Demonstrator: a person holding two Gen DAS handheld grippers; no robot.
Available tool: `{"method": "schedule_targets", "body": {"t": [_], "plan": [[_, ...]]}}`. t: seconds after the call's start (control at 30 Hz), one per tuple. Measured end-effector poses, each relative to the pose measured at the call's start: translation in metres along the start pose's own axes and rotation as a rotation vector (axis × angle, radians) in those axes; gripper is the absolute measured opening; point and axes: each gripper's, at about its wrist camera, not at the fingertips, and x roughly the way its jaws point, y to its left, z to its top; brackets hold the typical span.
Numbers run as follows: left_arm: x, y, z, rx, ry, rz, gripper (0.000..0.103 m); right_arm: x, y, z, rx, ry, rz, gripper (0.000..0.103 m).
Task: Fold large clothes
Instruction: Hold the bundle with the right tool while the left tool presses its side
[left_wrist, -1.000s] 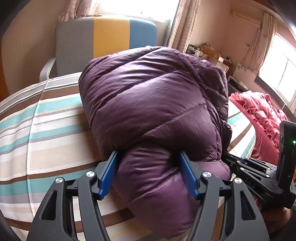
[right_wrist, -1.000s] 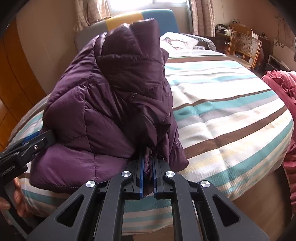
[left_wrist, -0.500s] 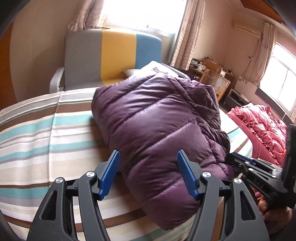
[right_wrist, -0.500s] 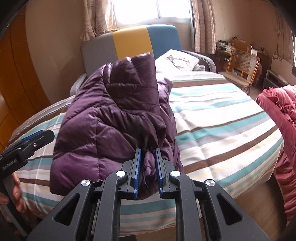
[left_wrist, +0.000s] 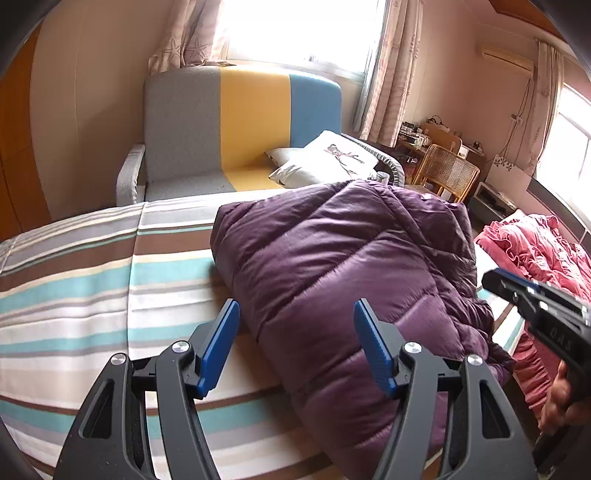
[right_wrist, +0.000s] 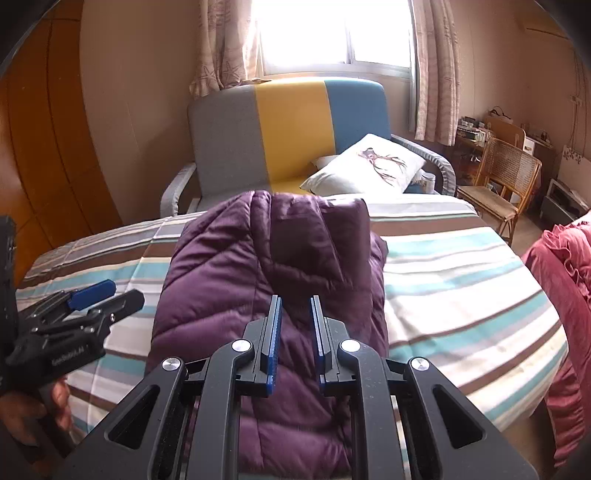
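Observation:
A purple down jacket (left_wrist: 340, 280) lies folded in a thick bundle on the striped bed (left_wrist: 92, 288); it also shows in the right wrist view (right_wrist: 266, 258). My left gripper (left_wrist: 295, 317) is open and empty, raised above the near end of the jacket. My right gripper (right_wrist: 295, 310) is open a little, empty, held just above the jacket. The right gripper shows at the right edge of the left wrist view (left_wrist: 535, 302), and the left gripper at the left of the right wrist view (right_wrist: 96, 295).
A grey, yellow and blue armchair (left_wrist: 236, 125) with a white pillow (left_wrist: 325, 158) stands behind the bed. A red blanket (left_wrist: 546, 251) lies to the right. A wicker chair (right_wrist: 506, 173) and cluttered desk stand at the back right.
Both grippers let go of the jacket and pulled back and up. The left jaws stayed wide; the right jaws opened. The jacket settled lower onto the bed.

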Motion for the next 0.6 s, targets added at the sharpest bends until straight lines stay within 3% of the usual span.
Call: {"method": "schedule_targets", "body": {"t": [0.37,0.6], "plan": [[0.035,-0.004,0.015,0.023,0.045,0.021,0.065,0.054,-0.023,0.033,0.030,0.091,-0.039,0.015],[0.049,0.002,0.023,-0.021,0.065,0.015,0.064,0.070,-0.033,0.039,0.031,0.129,-0.042,0.015]]}}
